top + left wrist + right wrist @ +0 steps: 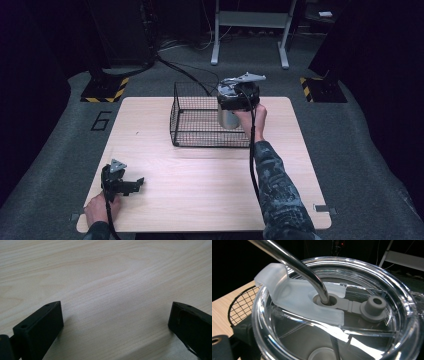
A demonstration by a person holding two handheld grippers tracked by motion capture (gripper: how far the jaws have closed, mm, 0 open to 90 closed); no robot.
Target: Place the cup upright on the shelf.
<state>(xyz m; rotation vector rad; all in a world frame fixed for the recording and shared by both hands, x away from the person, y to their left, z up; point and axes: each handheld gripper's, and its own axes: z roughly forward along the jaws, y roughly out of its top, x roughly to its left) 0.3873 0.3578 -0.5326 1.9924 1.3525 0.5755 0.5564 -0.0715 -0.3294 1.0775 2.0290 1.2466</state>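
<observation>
Tumbler (229,118) hangs upright in the high view, a steel cup gripped by the right gripper (238,95) at the near right corner of the black wire basket (192,117), its body apparently just inside or over the near wall; which one I cannot tell. The left gripper (131,186) rests far off at the near left of the table (200,170), so the right hand is plainly the nearer and the working one.

Left gripper view: jaws spread wide over bare wood, nothing between them.

Right gripper view: the camera looks straight down onto the tumbler's clear lid (337,310), with a metal straw (294,263) rising through its hole and basket mesh (243,302) to the left. The cup's long axis stands vertical, directly below the gripper, which is clamped on it; the coming move is judged a straight lowering into the basket
</observation>
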